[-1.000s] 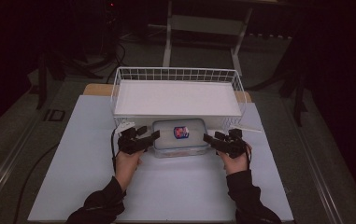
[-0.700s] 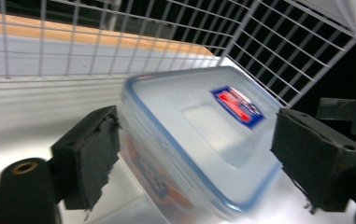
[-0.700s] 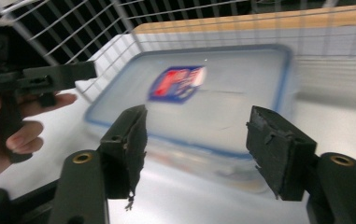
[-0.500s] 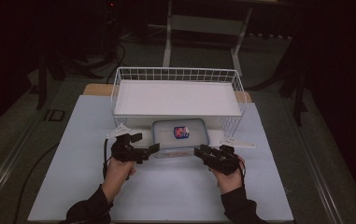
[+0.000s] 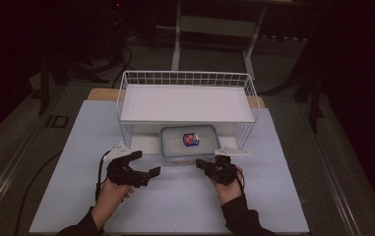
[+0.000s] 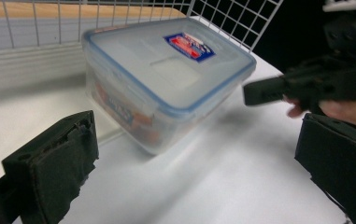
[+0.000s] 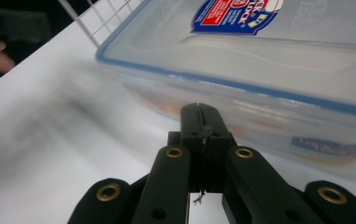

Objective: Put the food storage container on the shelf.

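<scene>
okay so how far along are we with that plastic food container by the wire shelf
Looks done: the lidded plastic food container sits half under the wire shelf rack, lid on, with nothing gripping it. In hand: nothing; the left gripper is open and the right gripper has just closed on nothing, both on the near side of the container. Left: possibly only pushing it further under, which I can't confirm.
</scene>
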`<state>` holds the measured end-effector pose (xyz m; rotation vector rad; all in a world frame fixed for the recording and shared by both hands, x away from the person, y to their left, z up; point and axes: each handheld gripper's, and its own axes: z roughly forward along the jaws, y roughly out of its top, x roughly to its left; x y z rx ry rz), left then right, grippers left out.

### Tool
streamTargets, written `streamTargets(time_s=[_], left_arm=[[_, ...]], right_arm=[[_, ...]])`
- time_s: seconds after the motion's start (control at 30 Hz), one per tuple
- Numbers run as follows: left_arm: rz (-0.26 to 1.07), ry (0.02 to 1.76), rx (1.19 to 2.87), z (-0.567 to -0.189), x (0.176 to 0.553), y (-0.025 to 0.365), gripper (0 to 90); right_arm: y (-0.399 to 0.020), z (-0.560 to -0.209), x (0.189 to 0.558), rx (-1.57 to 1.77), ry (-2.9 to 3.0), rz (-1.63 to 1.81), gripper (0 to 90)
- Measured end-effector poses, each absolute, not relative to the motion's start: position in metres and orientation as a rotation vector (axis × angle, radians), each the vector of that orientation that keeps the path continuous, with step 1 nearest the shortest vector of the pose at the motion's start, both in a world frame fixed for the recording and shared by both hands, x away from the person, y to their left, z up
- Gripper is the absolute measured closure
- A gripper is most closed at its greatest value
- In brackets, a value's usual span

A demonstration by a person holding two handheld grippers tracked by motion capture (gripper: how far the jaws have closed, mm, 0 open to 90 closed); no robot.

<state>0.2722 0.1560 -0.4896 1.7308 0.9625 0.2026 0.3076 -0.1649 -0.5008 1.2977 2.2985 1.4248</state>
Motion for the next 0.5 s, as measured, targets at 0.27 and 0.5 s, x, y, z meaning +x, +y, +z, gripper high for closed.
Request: streamTargets(time_s=[0.27,0.5], left_arm=[[0.219,0.965,1.711,-0.494,0.267,0.159,0.0],[0.230,0.964,1.704,-0.495,0.266,0.162,0.0]], right_arm=[[-0.152,-0.500,0.325,1.296,2.289,1.423,89.7],[-0.140,-0.500,0.343,1.306,2.264,1.411,89.7]])
